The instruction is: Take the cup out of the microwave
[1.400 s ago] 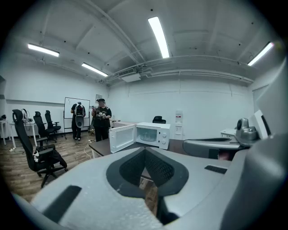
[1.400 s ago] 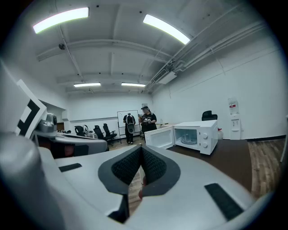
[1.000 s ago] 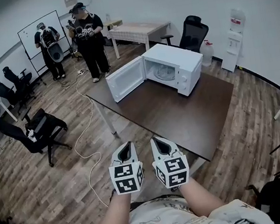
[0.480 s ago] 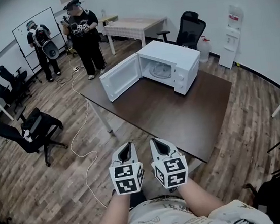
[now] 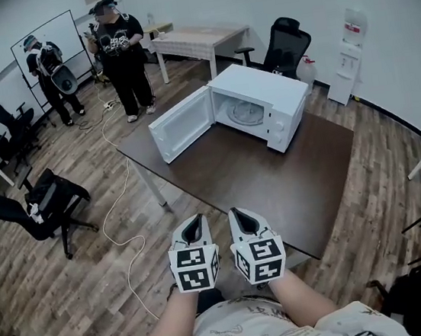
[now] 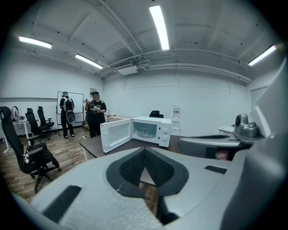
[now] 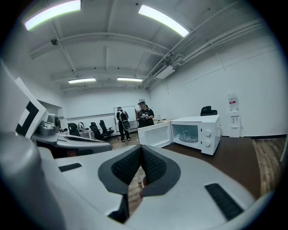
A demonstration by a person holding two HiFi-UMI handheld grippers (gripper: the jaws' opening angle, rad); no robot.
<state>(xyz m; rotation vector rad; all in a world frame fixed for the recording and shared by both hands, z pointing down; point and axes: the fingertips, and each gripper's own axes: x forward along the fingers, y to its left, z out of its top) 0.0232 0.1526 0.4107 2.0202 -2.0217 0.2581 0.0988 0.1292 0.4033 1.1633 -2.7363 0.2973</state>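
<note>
Cup, only a faint glassy shape and hard to make out, sits inside the white microwave. Its door hangs open toward nine o'clock, and it stands on the dark table. At six o'clock, off the table's near edge, the left gripper and right gripper hover side by side, both clenched on nothing. Two people stand at eleven o'clock.

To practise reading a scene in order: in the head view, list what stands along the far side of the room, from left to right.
From the left: whiteboard → person in black → light table → black office chair → water dispenser.
</note>
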